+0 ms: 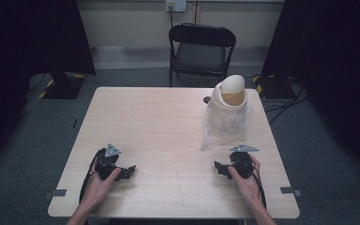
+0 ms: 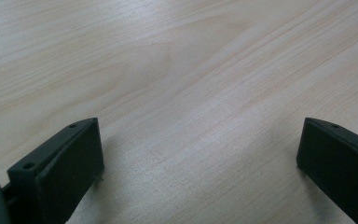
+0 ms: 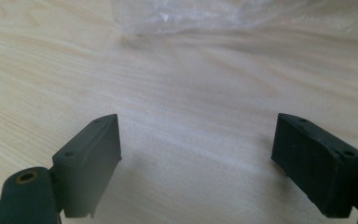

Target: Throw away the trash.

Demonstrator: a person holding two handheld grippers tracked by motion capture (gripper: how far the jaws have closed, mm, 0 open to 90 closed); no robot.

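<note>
Left tool (image 1: pixel 127 170) rests on the tabletop (image 1: pixel 159 126), jaws spread wide, nothing between them; right tool (image 1: pixel 219 168) likewise agape and empty. Small swing-lid bin (image 1: pixel 230 96) stands far right, clear plastic bag (image 1: pixel 222 124) loose against it. Risk: the slippery film sliding from a pinch, or a tug tipping the light bin.

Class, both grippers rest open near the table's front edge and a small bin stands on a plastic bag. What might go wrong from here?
1. The clear plastic bag is thin and crumpled; jaws may slip off it.
2. Pulling it could topple the small bin standing on it.
3. The bin sits near the table's far right edge and might fall off.
</note>
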